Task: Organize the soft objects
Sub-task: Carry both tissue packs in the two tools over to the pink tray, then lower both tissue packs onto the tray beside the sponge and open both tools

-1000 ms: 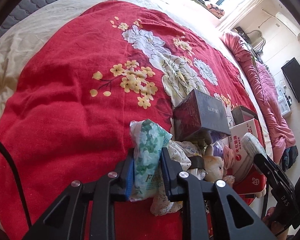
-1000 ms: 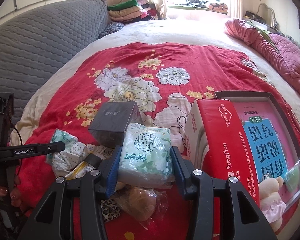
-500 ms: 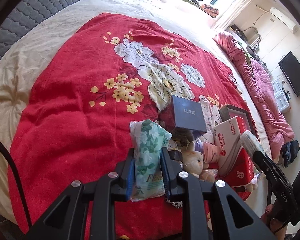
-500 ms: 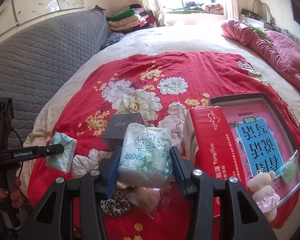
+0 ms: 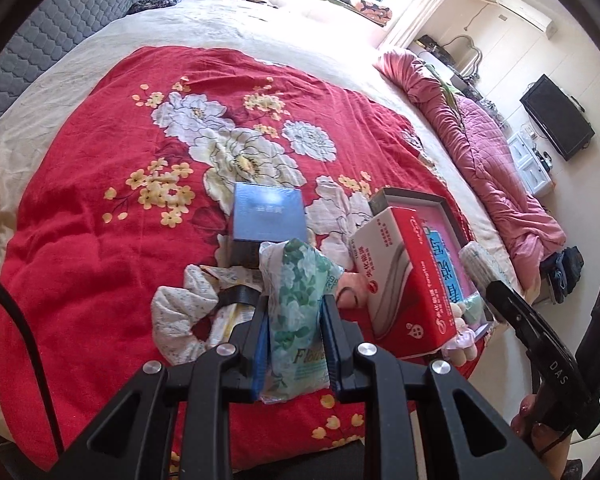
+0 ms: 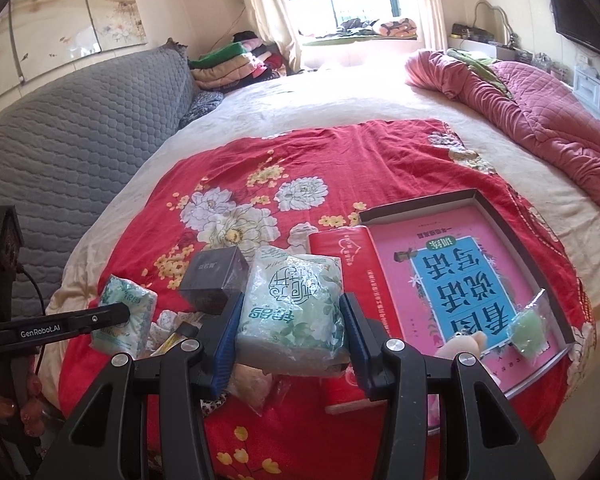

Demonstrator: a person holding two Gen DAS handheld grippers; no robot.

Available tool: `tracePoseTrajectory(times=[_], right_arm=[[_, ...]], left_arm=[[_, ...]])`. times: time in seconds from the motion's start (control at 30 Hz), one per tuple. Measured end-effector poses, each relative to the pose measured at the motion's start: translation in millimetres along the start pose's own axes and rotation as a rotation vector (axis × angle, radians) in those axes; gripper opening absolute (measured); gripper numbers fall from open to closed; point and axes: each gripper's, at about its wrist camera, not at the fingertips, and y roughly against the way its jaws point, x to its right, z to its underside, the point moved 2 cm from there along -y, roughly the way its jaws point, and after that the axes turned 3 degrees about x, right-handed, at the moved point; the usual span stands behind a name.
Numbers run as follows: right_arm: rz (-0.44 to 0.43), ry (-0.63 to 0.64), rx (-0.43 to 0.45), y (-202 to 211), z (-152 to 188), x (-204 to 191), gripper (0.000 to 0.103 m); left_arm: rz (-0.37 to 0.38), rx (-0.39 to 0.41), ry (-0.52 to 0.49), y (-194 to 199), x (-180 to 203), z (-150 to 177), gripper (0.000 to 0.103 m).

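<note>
Soft plastic crinkles between the blue pads of both claws; the left gripper [image 5: 294, 332] is closed narrow on a slim tissue pack [image 5: 296, 312], pinched across its thin faces so the pack stands on edge, while the right gripper [image 6: 292, 320] is spread wide and clamped on a fat tissue pack [image 6: 294, 312], its pads pressing the bulging sides. Each pack appears lifted clear of the red floral blanket [image 5: 100, 216], which reads as a carry rather than a grasp in progress; the packs hang above the clutter near the blanket's near edge.

That clutter sits close together, probably the unsorted pile: a dark box [image 5: 266, 216] nearest the blanket's middle, a white scrunchie [image 5: 180, 316] just left of the left claw, a red carton [image 6: 340, 252] lying against the open tray [image 6: 512, 236], which holds a pink book [image 6: 460, 280] toward the blanket's right edge; a small plush toy [image 6: 466, 344] and a green bagged item [image 6: 528, 328] rest at the tray's near corner.

Holding one pack per claw likely lets both be set down side by side; squeezed wrappers may slip or deform on release.
</note>
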Motion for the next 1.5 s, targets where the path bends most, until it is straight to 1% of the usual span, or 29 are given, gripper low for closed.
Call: tracePoseTrajectory(times=[0.27, 0.6, 0.73, 0.9, 1.03, 1.13, 1.3, 1.5], right_arm=[[0.081, -0.079, 0.042, 28.9, 1.6, 61.8, 0.049], [0.182, -0.164, 0.013, 50.9, 33.8, 140.1, 0.049], [0.180, -0.174, -0.020, 51.5, 47.0, 158.3, 0.049], [0.162, -0.145, -0.068, 41.2, 61.8, 160.8, 0.049], [0.152, -0.139, -0.110, 26.5, 72.9, 163.8, 0.049], [0.151, -0.134, -0.133, 15.2, 79.2, 166.5, 0.049], [0.152, -0.131, -0.142, -2.3, 85.5, 177.9, 0.049], [0.163, -0.124, -0.138, -20.2, 83.8, 191.3, 0.049]], left_arm=[[0.057, -0.017, -0.089, -12.1, 63.3, 6.0, 0.024], [0.145, -0.082, -0.239, -44.2, 154.5, 23.9, 0.024], [0.170, -0.114, -0.302, -61.4, 191.7, 33.9, 0.024], [0.171, -0.161, -0.362, -87.1, 225.2, 45.5, 0.024], [0.163, -0.193, -0.400, -105.3, 242.2, 54.1, 0.024], [0.161, -0.220, -0.407, -118.1, 249.2, 57.9, 0.024], [0.153, -0.232, -0.406, -131.3, 252.8, 57.7, 0.025], [0.135, -0.256, -0.410, -149.5, 257.3, 56.7, 0.025]])
